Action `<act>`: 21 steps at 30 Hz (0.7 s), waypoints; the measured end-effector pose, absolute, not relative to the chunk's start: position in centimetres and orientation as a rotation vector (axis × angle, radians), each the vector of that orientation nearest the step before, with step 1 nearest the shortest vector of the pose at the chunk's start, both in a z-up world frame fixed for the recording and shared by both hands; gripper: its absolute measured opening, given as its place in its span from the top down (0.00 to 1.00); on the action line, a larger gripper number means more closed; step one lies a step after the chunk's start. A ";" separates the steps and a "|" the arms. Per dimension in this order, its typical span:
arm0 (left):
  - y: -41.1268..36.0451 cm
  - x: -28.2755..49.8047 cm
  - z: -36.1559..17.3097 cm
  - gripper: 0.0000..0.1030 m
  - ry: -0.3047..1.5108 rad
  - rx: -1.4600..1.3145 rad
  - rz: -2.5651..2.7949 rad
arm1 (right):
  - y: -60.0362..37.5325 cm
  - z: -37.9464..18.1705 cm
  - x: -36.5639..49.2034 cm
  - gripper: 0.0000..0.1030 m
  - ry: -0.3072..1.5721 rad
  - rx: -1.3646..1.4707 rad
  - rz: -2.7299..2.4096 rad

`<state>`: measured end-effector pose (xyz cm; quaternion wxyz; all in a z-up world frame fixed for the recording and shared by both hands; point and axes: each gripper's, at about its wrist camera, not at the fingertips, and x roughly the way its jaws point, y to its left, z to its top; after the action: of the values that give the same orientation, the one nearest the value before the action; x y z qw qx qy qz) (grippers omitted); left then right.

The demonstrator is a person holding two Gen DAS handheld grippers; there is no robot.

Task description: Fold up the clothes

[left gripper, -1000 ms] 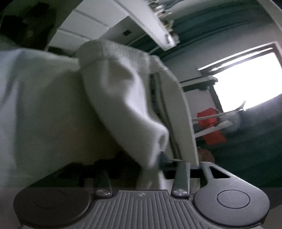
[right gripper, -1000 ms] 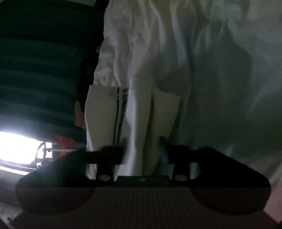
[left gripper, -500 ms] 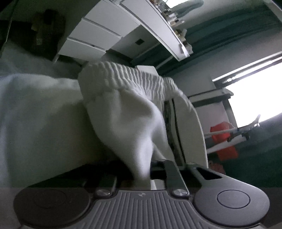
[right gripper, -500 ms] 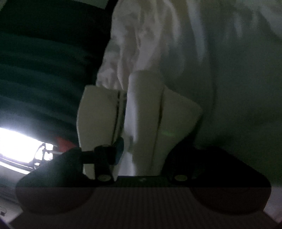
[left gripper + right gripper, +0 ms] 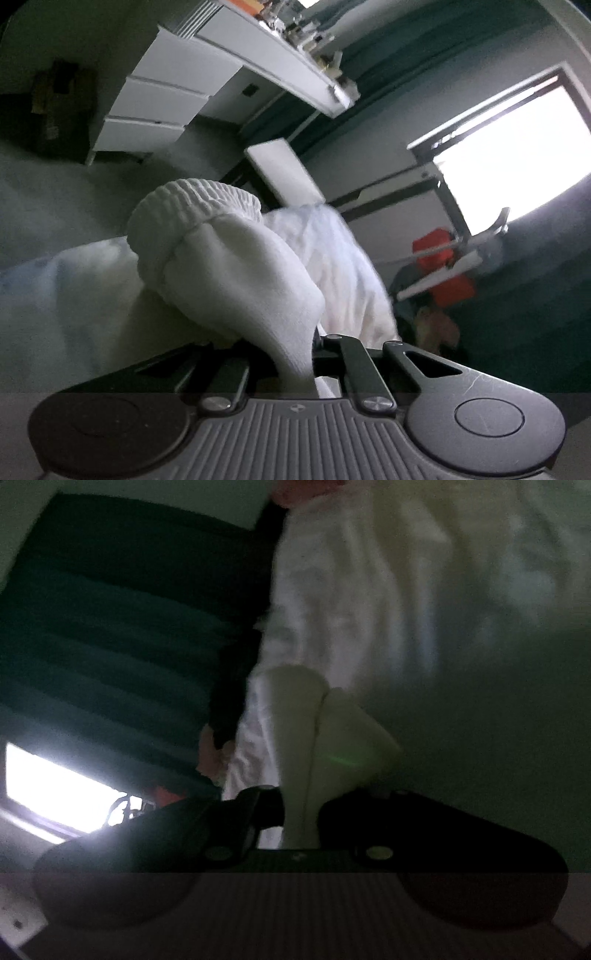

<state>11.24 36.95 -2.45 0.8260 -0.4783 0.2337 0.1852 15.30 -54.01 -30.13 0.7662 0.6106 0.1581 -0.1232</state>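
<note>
White garment (image 5: 236, 280), pinched below its ribbed hem by the left hand-held gripper (image 5: 306, 354) and by the right hand-held gripper (image 5: 301, 812), whose jaws have just been closing onto a fold, hangs between both and wants an even, taut lift.

We are in a lived-in room of a home, most likely a bedroom. We see a white chest of drawers (image 5: 147, 107) against the wall, and beside it a long white bench (image 5: 280, 62) whose top is crowded with small items too blurred to name. Dark green curtains (image 5: 122, 635) hang beside a bright window (image 5: 517, 155), and a red plastic container (image 5: 443, 273) sits on the floor below it.
</note>
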 end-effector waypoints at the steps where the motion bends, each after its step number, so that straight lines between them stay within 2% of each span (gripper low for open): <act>1: 36.7 10.4 -2.5 0.93 0.514 -1.005 0.391 | -54.2 -30.5 14.5 0.88 0.354 1.330 -0.276; 6: 35.9 7.7 -5.0 0.92 0.588 -0.929 0.397 | -54.8 -33.0 12.5 0.87 0.396 1.406 -0.203; 9: 35.8 7.3 -6.3 0.85 0.609 -0.893 0.387 | -55.2 -34.2 12.6 0.84 0.426 1.421 -0.179; 11: 35.5 7.1 -6.6 0.74 0.639 -0.855 0.389 | -55.2 -35.2 12.9 0.80 0.452 1.445 -0.155; 14: 34.5 6.7 -6.7 0.57 0.686 -0.778 0.380 | -54.9 -35.7 13.1 0.63 0.471 1.464 -0.088; 16: 33.1 6.2 -5.9 0.50 0.697 -0.696 0.380 | -54.1 -35.1 13.3 0.50 0.482 1.415 -0.054; 17: 32.4 6.0 -5.4 0.43 0.700 -0.652 0.383 | -53.7 -34.9 13.4 0.48 0.487 1.391 -0.037; 18: 31.6 5.7 -5.0 0.41 0.703 -0.607 0.386 | -53.3 -34.6 13.5 0.48 0.492 1.367 -0.020; 21: 29.5 4.7 -3.1 0.30 0.634 -0.533 0.438 | -53.2 -33.3 14.8 0.47 0.385 1.321 0.053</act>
<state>4.75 29.45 -3.09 0.8922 -0.2568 0.3058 0.2110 14.77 -53.18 -33.32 0.7722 0.6097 0.1774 0.0245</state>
